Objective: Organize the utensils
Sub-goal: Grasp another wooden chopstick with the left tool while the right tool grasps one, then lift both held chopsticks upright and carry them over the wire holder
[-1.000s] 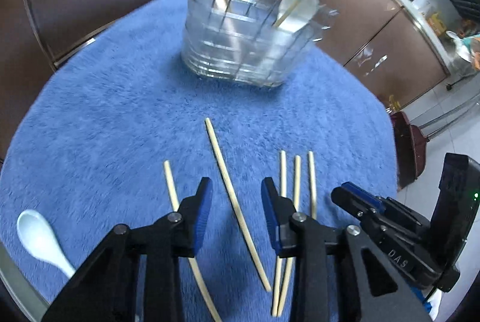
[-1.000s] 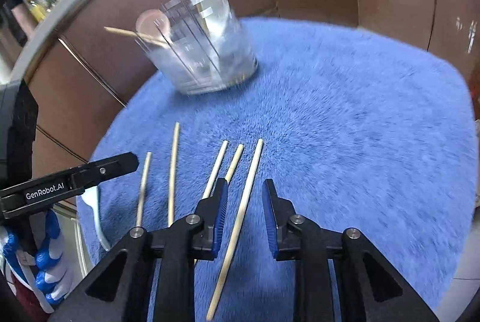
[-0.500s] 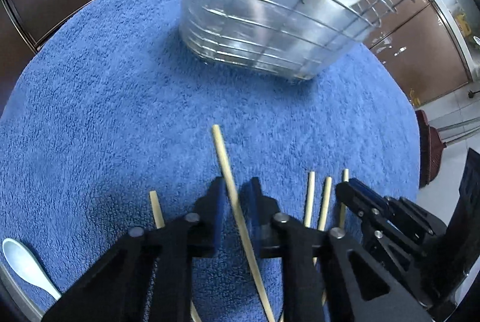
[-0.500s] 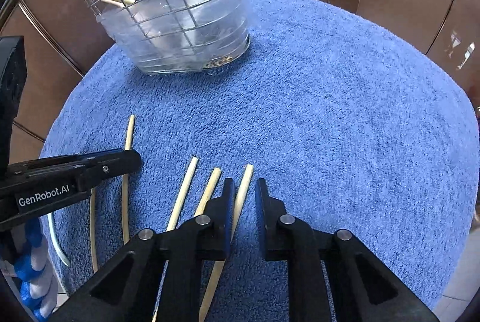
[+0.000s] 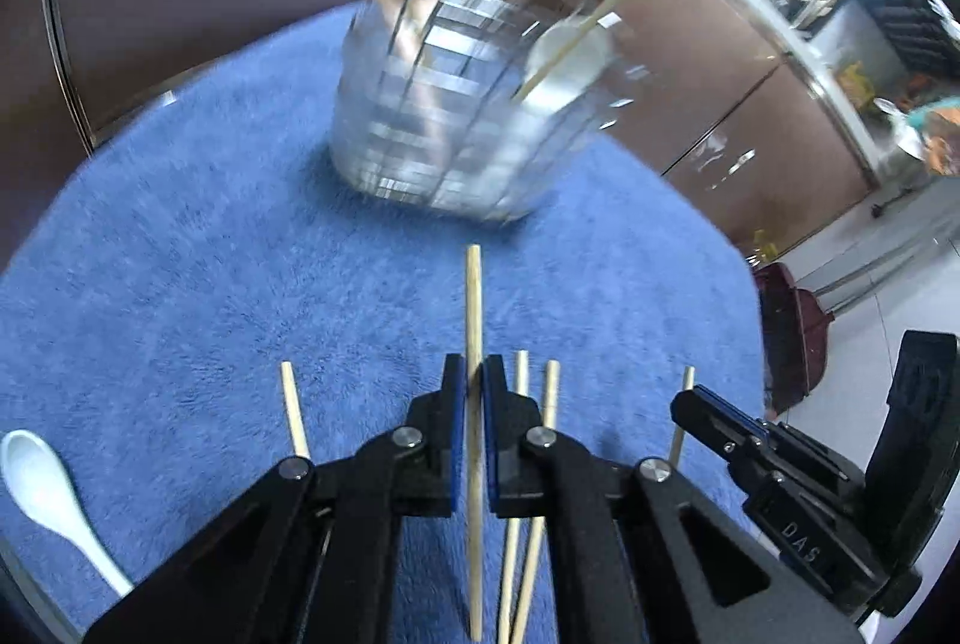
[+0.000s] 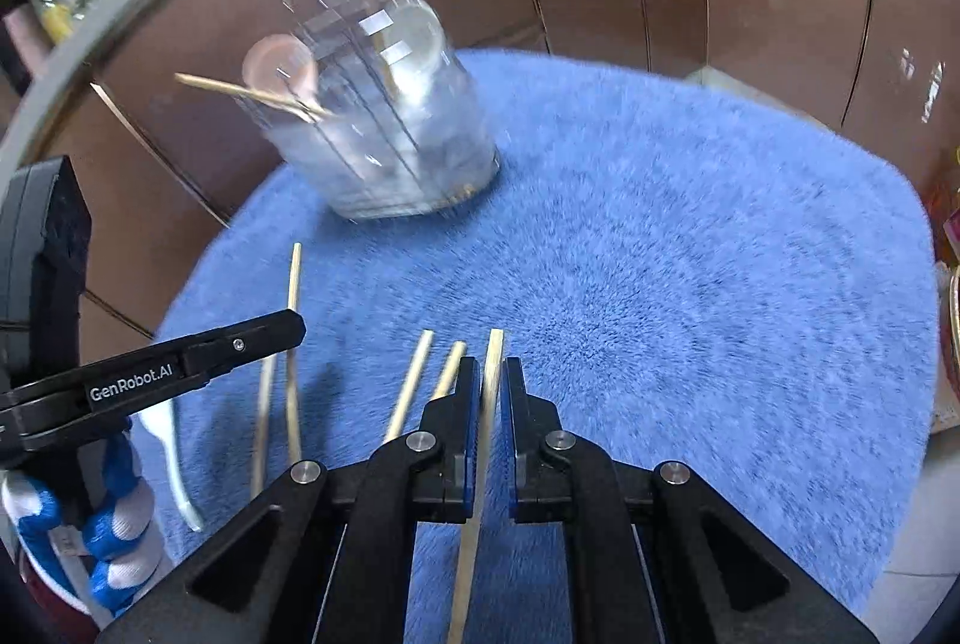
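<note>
On the blue mat (image 5: 180, 284) my left gripper (image 5: 474, 374) is shut on a wooden chopstick (image 5: 473, 308), whose far end points at the wire utensil holder (image 5: 456, 128). That holder has spoons and chopsticks standing in it. My right gripper (image 6: 487, 374) is shut on another chopstick (image 6: 493, 350), also aimed toward the holder (image 6: 384, 122). Two loose chopsticks (image 6: 414, 380) lie just left of it. One more chopstick (image 5: 295, 410) and a white spoon (image 5: 42, 482) lie to the left of my left gripper. The holder looks blurred in both views.
Brown cabinet fronts rise behind the mat. The left gripper's finger (image 6: 258, 338) crosses the right wrist view, with a gloved hand (image 6: 114, 524) below it. A dark red stool (image 5: 792, 332) stands off the mat's right edge. The mat's right half (image 6: 720, 314) holds no utensils.
Both grippers dropped onto the mat, closed on one chopstick each, then pulled back from the holder. The left chopstick swung from slanted to straight between the pads.
</note>
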{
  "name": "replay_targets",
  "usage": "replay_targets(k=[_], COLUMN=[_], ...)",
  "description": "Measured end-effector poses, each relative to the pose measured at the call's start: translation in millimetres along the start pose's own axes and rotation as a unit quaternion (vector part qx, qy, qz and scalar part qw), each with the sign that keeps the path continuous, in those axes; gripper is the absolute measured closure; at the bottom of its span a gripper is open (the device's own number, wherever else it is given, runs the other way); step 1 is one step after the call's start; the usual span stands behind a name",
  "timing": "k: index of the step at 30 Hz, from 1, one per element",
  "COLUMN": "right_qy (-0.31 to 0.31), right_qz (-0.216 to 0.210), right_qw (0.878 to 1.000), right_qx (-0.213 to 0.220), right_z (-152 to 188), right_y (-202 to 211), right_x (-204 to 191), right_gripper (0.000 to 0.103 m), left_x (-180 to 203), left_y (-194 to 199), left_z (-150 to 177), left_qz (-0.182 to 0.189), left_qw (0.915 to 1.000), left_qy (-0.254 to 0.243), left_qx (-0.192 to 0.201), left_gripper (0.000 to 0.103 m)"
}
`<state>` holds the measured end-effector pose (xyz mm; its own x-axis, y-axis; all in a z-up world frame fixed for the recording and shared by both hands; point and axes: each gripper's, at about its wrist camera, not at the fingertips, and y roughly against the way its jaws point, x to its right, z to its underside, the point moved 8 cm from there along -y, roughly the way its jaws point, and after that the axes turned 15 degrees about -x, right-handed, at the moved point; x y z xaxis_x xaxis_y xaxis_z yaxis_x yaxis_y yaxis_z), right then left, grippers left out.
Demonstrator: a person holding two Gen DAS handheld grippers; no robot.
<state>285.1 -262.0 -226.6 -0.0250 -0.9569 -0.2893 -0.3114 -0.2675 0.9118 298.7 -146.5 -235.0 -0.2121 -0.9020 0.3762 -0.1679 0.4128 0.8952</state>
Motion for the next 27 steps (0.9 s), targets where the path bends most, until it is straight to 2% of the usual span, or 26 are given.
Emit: replay_targets(k=[7,15,22,27], right_qy=[0.012,0.035,0.075,0.103], right_qz=[-0.009,0.002,0.005,0.0], right_qw=[0.997,0.99,0.98,0.969], right_qx=[0.073,0.134,0.186,0.223], right_z=[30.9,61.1,55.2,28.4], right_y=[66.0,122.9,169.7,193.8], right_x=[-17.3,-46.7,-84.6,-115.7], right_gripper=[0.097,0.098,0.098,0.098], left_x=[17.5,16.7,10.0,-1.3], left_y=[60.0,121.9,175.0,205.2], left_z=[25.4,60.1,62.6,39.5], left_qz=[-0.013,-0.001,-0.004,0.002], left_qw=[0.9963,0.9902,0.9805,0.9735], left_qy=[-0.04,-0.038,-0.034,-0.023], left_qx=[0.075,0.135,0.194,0.227], left_gripper=[0.098,0.098,0.098,0.098])
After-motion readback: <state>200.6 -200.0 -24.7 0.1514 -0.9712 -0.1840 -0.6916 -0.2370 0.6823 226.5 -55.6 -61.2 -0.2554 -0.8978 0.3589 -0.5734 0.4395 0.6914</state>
